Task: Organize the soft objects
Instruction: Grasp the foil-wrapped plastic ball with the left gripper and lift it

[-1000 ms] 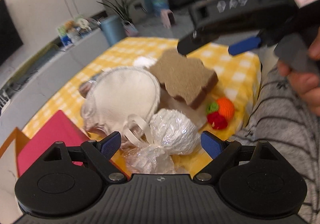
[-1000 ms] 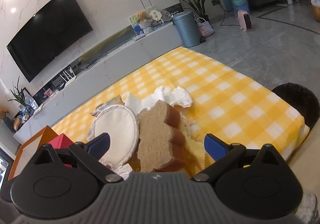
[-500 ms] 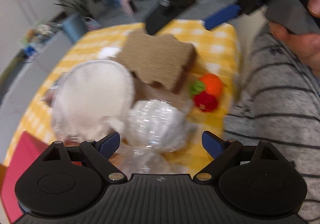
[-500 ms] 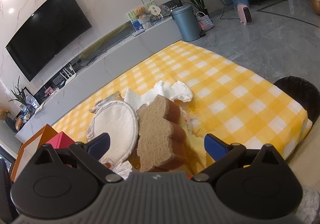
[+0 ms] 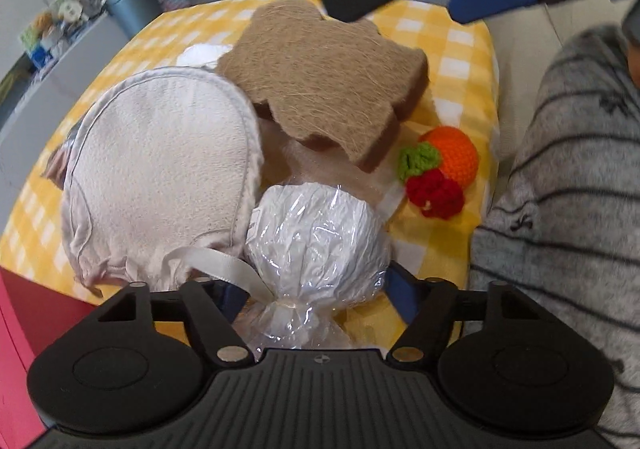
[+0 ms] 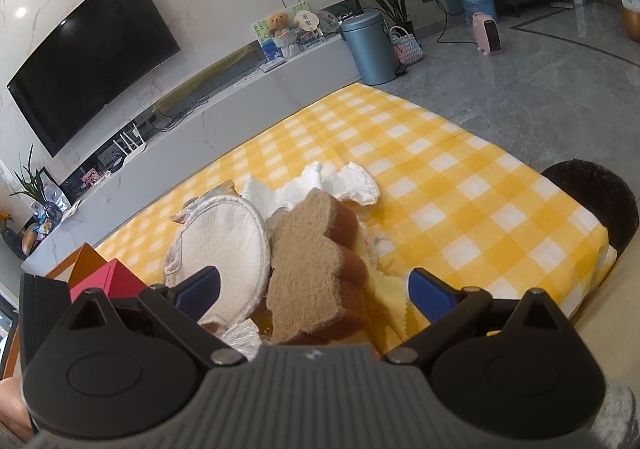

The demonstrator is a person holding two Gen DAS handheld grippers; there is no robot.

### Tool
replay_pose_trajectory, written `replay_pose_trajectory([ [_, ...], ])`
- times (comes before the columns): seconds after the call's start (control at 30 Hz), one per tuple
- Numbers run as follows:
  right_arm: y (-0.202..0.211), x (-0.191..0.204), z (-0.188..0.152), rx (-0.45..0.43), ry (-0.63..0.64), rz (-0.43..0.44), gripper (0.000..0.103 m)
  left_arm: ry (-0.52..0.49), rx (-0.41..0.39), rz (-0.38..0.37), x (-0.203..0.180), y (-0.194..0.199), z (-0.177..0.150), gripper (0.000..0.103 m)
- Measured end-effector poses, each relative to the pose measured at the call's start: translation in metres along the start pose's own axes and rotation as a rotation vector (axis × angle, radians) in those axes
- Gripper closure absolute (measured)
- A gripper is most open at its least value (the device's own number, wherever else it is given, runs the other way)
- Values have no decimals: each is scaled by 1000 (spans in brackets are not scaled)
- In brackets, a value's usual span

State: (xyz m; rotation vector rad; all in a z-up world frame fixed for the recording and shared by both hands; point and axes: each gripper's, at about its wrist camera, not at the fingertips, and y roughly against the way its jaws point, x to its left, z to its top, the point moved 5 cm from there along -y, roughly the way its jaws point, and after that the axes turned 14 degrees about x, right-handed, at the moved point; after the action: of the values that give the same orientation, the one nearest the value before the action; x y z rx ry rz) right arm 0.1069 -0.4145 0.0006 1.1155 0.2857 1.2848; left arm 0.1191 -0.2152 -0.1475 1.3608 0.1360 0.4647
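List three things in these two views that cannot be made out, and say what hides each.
1. Left wrist view: whether the jaws press the wrapped white ball; the ball covers them.
2. Right wrist view: the ball, mostly behind the right gripper.
3. Both views: what lies beneath the brown sponge; the sponge covers it.

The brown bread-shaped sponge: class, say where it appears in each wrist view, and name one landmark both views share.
Left wrist view: brown sponge upper centre, right of the round cream pad.
Right wrist view: sponge lower centre, again right of the pad.
Shared landmark: blue-grey bin.
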Motion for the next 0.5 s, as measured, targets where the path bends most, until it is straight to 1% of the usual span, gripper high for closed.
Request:
replay_pose_trajectory([
  [0.03, 0, 0, 0, 0, -2, -1, 4, 9, 2, -6, 1, 1, -1, 29],
  [0.07, 0, -1, 0, -1, -4, -1, 4, 16, 6, -10, 2, 2, -1, 30],
  [0.17, 0, -1, 0, -1, -6, -1, 4, 48, -7, -16, 4, 14, -3, 32],
  [0.23, 0, -1, 0, 1, -12, -1, 4, 71, -45, -22, 3, 29, -7, 33],
  [0.33, 0, -2, 1, 0, -18, -5, 4, 130, -121, -58, 2, 60, -16, 32],
  [0.5, 5, -2, -1, 0, -21, -5, 4, 273, -197, -40, 5, 103, -37, 32],
])
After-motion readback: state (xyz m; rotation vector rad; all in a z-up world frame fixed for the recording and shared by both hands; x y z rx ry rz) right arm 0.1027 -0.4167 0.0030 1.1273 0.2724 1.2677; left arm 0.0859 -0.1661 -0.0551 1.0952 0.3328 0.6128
